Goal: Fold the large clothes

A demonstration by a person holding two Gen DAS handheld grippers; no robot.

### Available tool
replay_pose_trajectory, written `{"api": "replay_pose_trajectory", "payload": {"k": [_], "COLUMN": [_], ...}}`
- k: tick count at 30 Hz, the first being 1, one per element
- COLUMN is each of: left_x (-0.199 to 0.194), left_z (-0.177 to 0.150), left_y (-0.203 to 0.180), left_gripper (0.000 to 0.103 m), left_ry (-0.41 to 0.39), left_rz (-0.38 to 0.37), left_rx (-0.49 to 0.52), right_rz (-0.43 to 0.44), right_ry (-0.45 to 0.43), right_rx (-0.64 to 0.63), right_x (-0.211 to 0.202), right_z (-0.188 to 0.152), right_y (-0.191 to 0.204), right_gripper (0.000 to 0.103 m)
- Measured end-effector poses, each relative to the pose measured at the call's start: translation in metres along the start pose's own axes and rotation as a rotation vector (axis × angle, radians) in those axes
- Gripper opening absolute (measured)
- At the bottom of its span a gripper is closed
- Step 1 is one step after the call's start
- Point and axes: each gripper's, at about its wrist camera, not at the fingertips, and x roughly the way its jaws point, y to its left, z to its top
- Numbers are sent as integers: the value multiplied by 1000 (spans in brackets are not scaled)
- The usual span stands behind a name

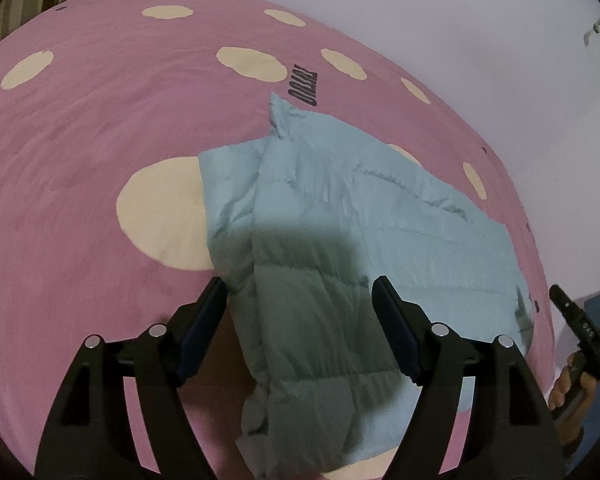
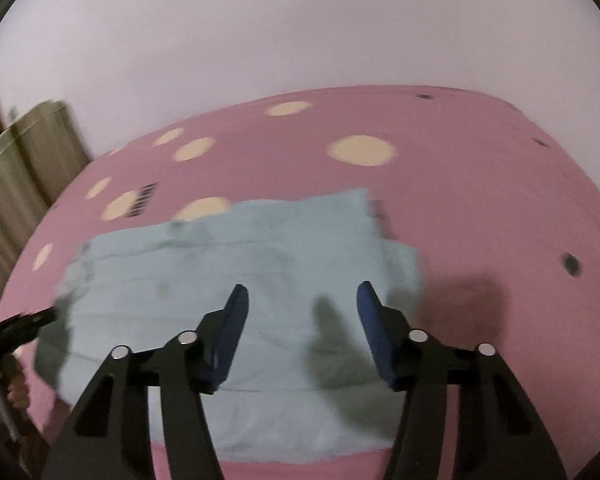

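The left gripper (image 1: 300,316) and right gripper (image 2: 302,316) both hang with jaws apart and empty above the folded pale-blue puffer jacket (image 1: 340,216), lying mid-frame on the pink spotted bedcover (image 1: 80,120). A fold looks just released. Next likely calls for pinching an edge again to fold or tidy.

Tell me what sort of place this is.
Most likely a bedroom: a pink bedspread with cream dots covers a wide soft surface, a plain pale wall rises behind it, and a light blue puffer jacket lies folded on top.

Blue jacket (image 1: 340,216) on pink bedspread (image 1: 80,120)
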Motion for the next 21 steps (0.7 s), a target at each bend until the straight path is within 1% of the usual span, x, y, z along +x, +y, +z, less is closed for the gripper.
{"api": "replay_pose_trajectory", "payload": {"k": [2,5,8,12,14,17,21], "left_x": [4,8,12,20,26,34,40], "left_z": [6,16,22,26,28,28,28], "left_y": [0,3,7,12,16,22,21], "left_gripper": [75,75,75,75,75,75,75], "left_ry": [15,31,50,80,98,131,159], "left_rz": [5,10,7,6,0,-35,-77], "left_rx": [21,45,60,72,65,44,31], "right_rz": [44,102,140,138,121,100,77], "right_ry": [28,63,97,158,192,229,243], "right_rx": [-44,-85,-112,-150,-157,-162,-190], "right_x": [11,29,43,67,79,92,102], "right_z": [1,3,0,-6,-13,-25,-37], "right_y": [25,56,82,112,115,114,115], "right_gripper": [49,49,49,49,49,49,50]}}
